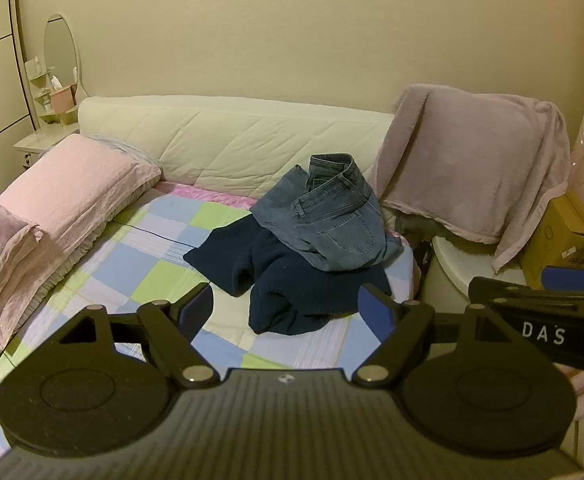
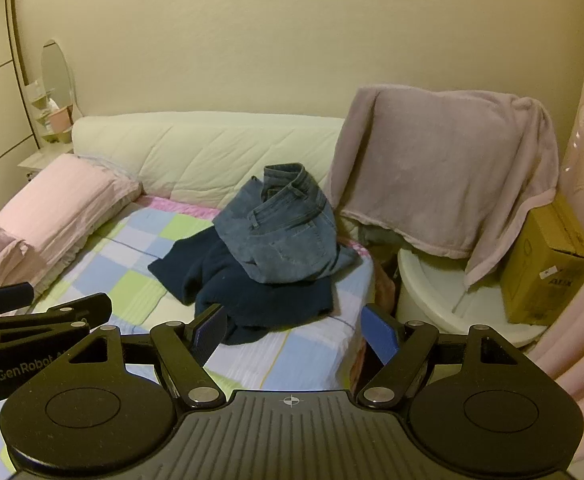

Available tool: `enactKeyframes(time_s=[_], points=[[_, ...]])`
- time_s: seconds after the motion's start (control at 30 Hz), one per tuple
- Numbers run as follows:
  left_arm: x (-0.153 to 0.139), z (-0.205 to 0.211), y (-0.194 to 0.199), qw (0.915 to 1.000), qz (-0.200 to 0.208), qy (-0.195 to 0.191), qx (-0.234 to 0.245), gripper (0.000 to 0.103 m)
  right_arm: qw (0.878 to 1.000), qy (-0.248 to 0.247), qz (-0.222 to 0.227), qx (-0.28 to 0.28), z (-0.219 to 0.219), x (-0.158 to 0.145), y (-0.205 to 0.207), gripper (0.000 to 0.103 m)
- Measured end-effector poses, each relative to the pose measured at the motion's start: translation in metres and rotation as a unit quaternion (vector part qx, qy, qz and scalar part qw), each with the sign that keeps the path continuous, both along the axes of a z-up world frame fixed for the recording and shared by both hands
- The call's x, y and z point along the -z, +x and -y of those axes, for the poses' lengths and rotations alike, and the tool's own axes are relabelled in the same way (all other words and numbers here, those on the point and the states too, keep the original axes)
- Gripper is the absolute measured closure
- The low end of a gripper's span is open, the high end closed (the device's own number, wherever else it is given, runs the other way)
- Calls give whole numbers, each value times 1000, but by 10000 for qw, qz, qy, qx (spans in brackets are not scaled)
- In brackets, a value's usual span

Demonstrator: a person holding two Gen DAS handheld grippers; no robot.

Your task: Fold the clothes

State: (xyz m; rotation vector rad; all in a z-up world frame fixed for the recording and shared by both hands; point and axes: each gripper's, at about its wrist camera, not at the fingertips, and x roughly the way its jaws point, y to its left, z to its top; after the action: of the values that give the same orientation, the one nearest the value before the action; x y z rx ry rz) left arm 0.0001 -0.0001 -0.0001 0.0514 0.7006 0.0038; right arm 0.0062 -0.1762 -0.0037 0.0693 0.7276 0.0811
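A crumpled pair of blue jeans lies on top of a dark navy garment at the far right part of the bed. My left gripper hangs open over the checkered bedspread, short of the navy garment, nothing between its blue pads. My right gripper is also open and empty, near the navy garment's front edge. Each gripper shows at the side of the other's view: the right one, the left one.
The checkered bedspread has pink pillows at the left. A padded white headboard runs behind. A mauve blanket drapes at the right over a white tub, beside a cardboard box.
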Motion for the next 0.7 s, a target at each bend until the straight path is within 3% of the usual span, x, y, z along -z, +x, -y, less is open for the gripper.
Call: enactKeyframes(time_s=[0.7], points=[[11,-10,8,10000,11,-63,-7,26,10000,-38,-13,-43,-6,5,12,26]])
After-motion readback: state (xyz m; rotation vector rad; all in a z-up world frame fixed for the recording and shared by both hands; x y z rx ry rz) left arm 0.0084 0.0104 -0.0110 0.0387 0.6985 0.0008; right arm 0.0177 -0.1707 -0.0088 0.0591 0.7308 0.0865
